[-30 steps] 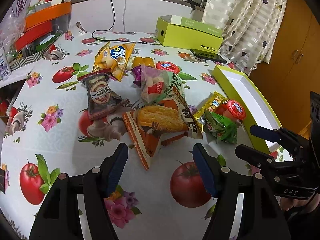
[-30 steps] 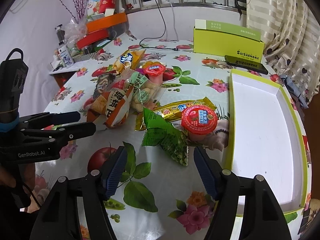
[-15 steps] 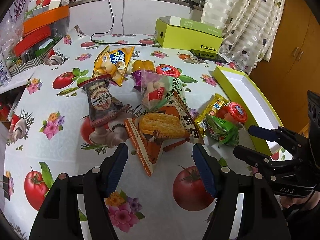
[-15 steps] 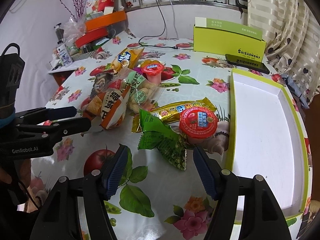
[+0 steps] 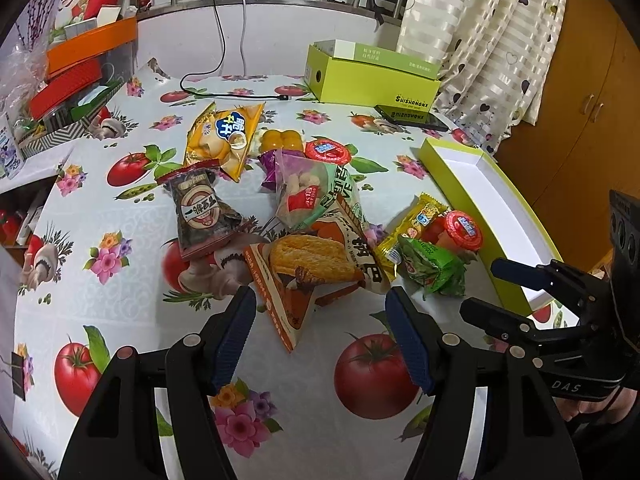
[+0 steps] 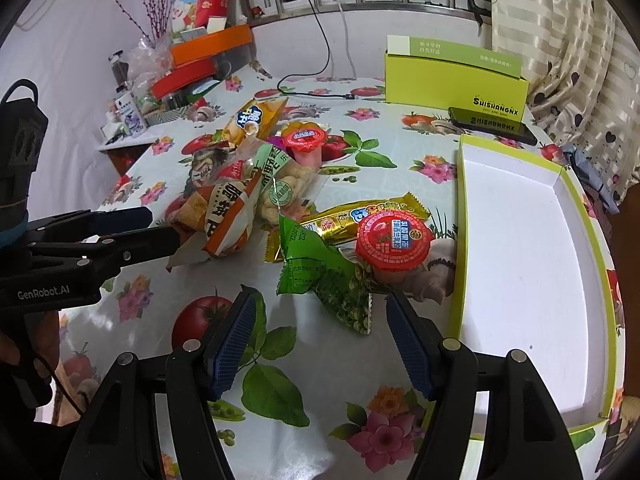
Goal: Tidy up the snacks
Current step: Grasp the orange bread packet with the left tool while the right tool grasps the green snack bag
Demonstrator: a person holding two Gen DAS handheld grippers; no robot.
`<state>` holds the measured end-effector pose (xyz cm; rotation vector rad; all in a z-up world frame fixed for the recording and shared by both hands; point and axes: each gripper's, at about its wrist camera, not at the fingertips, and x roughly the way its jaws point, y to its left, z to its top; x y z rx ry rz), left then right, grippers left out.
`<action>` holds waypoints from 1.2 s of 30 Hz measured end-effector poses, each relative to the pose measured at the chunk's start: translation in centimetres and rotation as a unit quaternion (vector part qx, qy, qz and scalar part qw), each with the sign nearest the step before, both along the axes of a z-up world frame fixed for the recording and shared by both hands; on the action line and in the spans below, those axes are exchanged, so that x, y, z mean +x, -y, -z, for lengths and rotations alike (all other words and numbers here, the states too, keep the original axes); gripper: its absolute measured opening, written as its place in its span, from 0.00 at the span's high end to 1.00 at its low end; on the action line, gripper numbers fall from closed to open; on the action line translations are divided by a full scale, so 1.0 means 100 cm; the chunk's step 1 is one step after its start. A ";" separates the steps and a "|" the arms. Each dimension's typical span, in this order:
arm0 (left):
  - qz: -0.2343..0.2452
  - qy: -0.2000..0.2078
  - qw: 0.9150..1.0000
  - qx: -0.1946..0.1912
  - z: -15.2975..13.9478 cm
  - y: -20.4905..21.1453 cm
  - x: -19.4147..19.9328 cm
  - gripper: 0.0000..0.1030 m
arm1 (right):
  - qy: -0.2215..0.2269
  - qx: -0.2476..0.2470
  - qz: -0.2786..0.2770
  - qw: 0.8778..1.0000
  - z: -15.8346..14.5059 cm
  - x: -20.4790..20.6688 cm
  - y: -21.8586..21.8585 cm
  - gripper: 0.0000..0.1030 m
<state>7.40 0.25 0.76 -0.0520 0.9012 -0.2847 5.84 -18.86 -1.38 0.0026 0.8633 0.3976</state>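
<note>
bare tray (image 6: 516, 240) beside snacks (image 6: 320, 236)

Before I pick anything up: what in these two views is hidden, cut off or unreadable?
- Purple packet, left wrist view: mostly buried under the clear puff bag.
- Tray, right wrist view: near corner behind the right gripper; frame edge crops its right rim.
- Green pea packet, both views: print too small to read.
- Lime box, left wrist view: inside hidden by its walls.

Both wrist fisheyes tilting steeply down over bench (image 5: 132, 208), facing window wall. Left view sitting close above snack pile (image 5: 312, 220); right view hanging nearer green-rimmed box lid (image 6: 516, 248). Both sharing pile, lid.
</note>
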 end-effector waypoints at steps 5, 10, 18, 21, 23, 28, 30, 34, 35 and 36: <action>-0.002 0.002 1.000 -0.002 -0.007 0.001 -0.006 0.34 | 0.003 0.005 0.000 1.000 -0.005 -0.009 -0.002 0.34; -0.004 0.003 1.000 -0.005 -0.015 0.001 -0.010 0.34 | 0.010 0.011 -0.001 1.000 -0.012 -0.015 -0.003 0.34; -0.006 0.015 1.000 -0.005 -0.030 0.000 -0.014 0.34 | 0.024 0.018 -0.003 1.000 -0.025 -0.022 -0.002 0.34; -0.004 0.017 1.000 -0.003 -0.032 0.002 -0.012 0.34 | 0.024 0.018 -0.004 1.000 -0.026 -0.022 -0.001 0.34; -0.001 0.018 1.000 -0.001 -0.031 0.003 -0.010 0.34 | 0.023 0.018 -0.005 1.000 -0.025 -0.021 0.000 0.34; -0.001 0.015 1.000 0.012 -0.018 0.003 -0.001 0.34 | 0.013 0.008 -0.009 1.000 -0.018 -0.015 0.001 0.34; 0.000 0.010 1.000 0.014 -0.012 0.001 0.004 0.34 | 0.009 0.003 -0.012 1.000 -0.014 -0.012 0.002 0.34; 0.006 0.007 1.000 0.024 -0.001 -0.003 0.013 0.34 | 0.003 -0.003 -0.015 1.000 -0.008 -0.004 0.004 0.34; 0.011 0.008 1.000 0.026 0.001 -0.004 0.015 0.34 | 0.002 -0.004 -0.016 1.000 -0.006 -0.002 0.004 0.34; 0.019 0.009 0.999 0.028 0.003 -0.005 0.017 0.34 | 0.000 -0.007 -0.017 1.000 -0.004 0.001 0.004 0.34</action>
